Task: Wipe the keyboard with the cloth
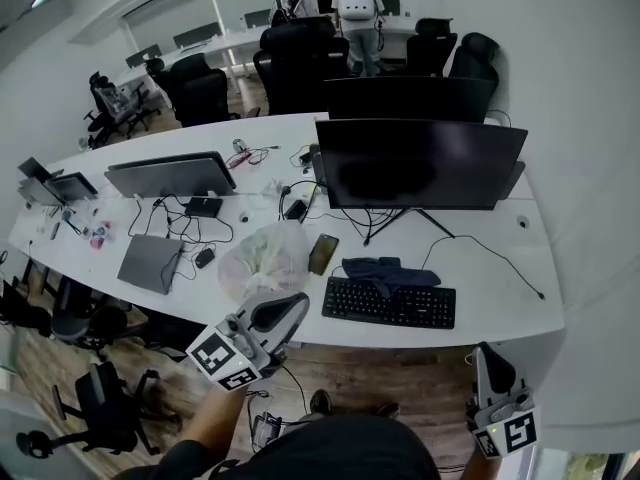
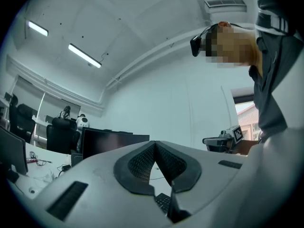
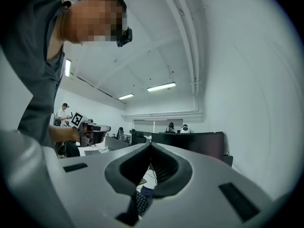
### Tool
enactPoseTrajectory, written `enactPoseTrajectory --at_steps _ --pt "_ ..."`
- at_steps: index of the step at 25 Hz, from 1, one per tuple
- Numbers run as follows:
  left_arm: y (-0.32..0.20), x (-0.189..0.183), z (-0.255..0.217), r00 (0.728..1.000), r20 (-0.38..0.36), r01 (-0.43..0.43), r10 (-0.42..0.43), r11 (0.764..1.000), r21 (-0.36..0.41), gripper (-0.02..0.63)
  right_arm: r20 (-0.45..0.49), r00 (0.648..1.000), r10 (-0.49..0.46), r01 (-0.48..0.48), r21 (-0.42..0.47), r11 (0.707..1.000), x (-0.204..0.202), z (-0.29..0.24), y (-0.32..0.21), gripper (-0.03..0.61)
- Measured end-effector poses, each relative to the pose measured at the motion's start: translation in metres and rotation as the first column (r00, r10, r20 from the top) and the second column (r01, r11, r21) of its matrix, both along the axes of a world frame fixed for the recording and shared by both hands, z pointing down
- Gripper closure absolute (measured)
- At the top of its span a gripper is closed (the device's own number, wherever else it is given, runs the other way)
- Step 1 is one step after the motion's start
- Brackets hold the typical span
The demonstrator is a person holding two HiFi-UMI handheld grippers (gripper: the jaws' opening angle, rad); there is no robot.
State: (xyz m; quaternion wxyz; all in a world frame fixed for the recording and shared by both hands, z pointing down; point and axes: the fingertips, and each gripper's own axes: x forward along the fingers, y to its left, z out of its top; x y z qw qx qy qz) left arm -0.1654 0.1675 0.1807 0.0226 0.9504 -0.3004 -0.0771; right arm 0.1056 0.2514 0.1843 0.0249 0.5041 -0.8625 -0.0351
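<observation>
In the head view a black keyboard point(image 1: 388, 304) lies near the front edge of the white desk point(image 1: 500, 278). A dark blue cloth point(image 1: 385, 271) lies crumpled at its far edge, partly over the top row of keys. My left gripper point(image 1: 296, 303) is held in front of the desk, left of the keyboard, shut and empty. My right gripper point(image 1: 484, 352) hangs below the desk's front right corner, also shut on nothing. In the left gripper view the jaws meet at their tips point(image 2: 155, 142), with a bit of the keyboard point(image 2: 164, 202) below. In the right gripper view the jaws point(image 3: 151, 144) are together above the keyboard point(image 3: 140, 201) and cloth point(image 3: 147, 190).
A large dark monitor point(image 1: 415, 163) stands behind the keyboard, its cable trailing right. Left of the keyboard lie a phone point(image 1: 323, 253) and a crumpled plastic bag point(image 1: 265, 258). Further left are a laptop point(image 1: 150, 261) and a second monitor point(image 1: 165, 176). Two people point(image 1: 355, 8) stand at the far desks among office chairs.
</observation>
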Motion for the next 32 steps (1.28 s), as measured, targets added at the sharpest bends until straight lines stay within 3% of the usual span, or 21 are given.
enactPoseTrajectory --at_steps 5,11,18,24,26,28,32 --pt "-0.019 0.057 0.028 0.988 0.137 0.069 -0.069 0.998 0.005 0.609 -0.035 0.999 -0.015 0.013 -0.047 0.999 0.038 0.025 -0.014 0.569" --pt "-0.04 0.114 0.075 0.965 0.26 0.062 -0.042 0.996 -0.069 0.607 -0.006 0.997 -0.074 0.073 -0.08 0.994 0.061 0.047 -0.031 0.568" --pt "-0.08 0.138 0.114 0.951 0.31 0.031 0.009 0.992 -0.124 0.607 0.009 0.998 -0.063 0.064 -0.115 0.991 0.072 0.068 -0.06 0.569" --pt "-0.141 0.143 0.158 0.959 0.27 -0.026 0.084 0.977 -0.212 0.604 -0.038 0.999 0.008 -0.013 -0.154 0.988 0.058 0.068 -0.084 0.568" --pt "-0.16 0.15 0.18 0.955 0.263 -0.061 0.133 0.963 -0.264 0.538 -0.077 0.997 0.027 -0.04 -0.167 0.985 0.053 0.066 -0.094 0.569" --pt "-0.175 0.156 0.21 0.94 0.286 -0.094 0.188 0.945 -0.313 0.474 -0.107 0.993 0.057 -0.076 -0.178 0.981 0.049 0.066 -0.105 0.568" --pt "-0.21 0.164 0.288 0.876 0.397 -0.114 0.276 0.916 -0.386 0.457 -0.125 0.987 0.101 -0.125 -0.205 0.971 0.037 0.071 -0.126 0.568"
